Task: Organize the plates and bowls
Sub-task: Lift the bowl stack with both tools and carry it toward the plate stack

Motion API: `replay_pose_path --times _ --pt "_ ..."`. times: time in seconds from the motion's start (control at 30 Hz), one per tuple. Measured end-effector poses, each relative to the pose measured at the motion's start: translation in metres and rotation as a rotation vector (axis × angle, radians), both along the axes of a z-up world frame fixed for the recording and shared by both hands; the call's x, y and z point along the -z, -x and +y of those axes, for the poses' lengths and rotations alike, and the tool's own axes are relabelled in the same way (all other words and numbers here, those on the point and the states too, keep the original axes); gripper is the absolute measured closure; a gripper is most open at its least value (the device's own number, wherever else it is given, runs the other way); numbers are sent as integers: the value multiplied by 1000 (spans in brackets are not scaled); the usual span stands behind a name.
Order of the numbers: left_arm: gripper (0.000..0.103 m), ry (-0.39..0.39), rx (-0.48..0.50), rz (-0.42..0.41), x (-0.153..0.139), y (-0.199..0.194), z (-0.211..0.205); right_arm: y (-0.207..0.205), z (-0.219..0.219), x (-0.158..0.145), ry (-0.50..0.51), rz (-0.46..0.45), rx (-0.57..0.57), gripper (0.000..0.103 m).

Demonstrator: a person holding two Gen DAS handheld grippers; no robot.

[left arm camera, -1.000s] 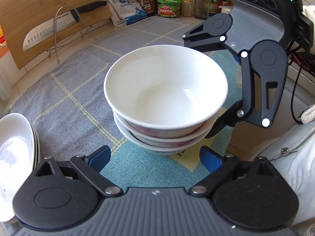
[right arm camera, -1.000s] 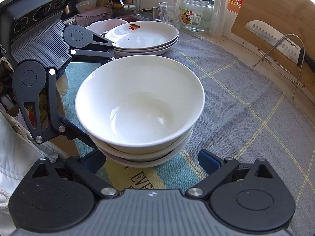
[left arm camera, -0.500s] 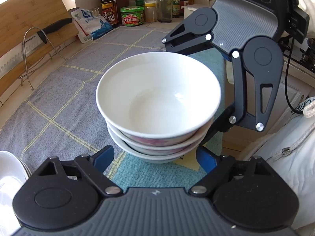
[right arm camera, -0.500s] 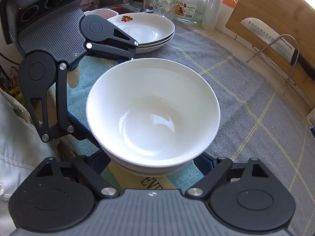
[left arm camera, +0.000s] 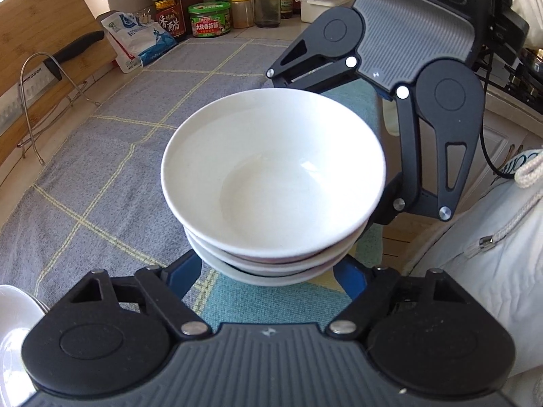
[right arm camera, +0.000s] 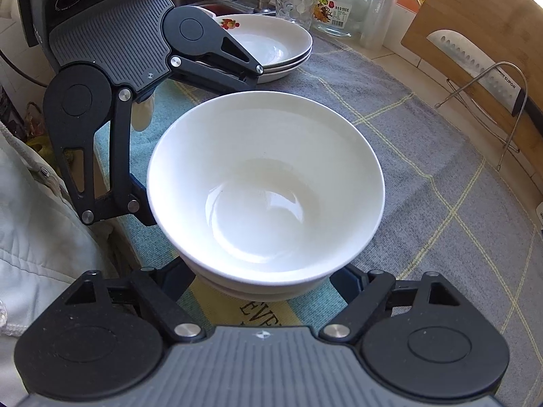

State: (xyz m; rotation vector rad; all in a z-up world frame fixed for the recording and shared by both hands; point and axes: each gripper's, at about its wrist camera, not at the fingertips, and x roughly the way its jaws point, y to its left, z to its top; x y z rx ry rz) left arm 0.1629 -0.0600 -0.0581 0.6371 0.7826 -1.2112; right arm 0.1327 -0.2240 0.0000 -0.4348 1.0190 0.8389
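Bowls (left arm camera: 271, 183) are seen nested in a stack of three, white and empty at the top, over a teal patch at the near edge of the grey checked cloth (left arm camera: 112, 169) that covers the counter. The stack is straddled from two sides. The left gripper (left arm camera: 271, 273) is closing — its blue pads (left arm camera: 185, 271) lie against the lower bowls, though whether they press cannot be told. The right gripper (right arm camera: 268, 279) is closing likewise, its fingertips hidden beneath the rim. Behind the stack, well apart, a pile of plates (right arm camera: 271, 47) is set near the sink. A knife (right arm camera: 475, 64) is held in a wire rack before a wooden board (right arm camera: 475, 13) — bottles and jars are lined along the wall.
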Motion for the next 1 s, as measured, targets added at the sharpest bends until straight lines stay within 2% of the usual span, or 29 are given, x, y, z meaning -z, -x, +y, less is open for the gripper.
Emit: replay_pose_path --times 0.5,1.0 --pt "21 -7 40 31 3 -8 -7 -2 -1 1 -12 6 -11 15" --pt "22 -6 21 35 3 -6 -6 -6 3 -1 -8 25 -9 15"
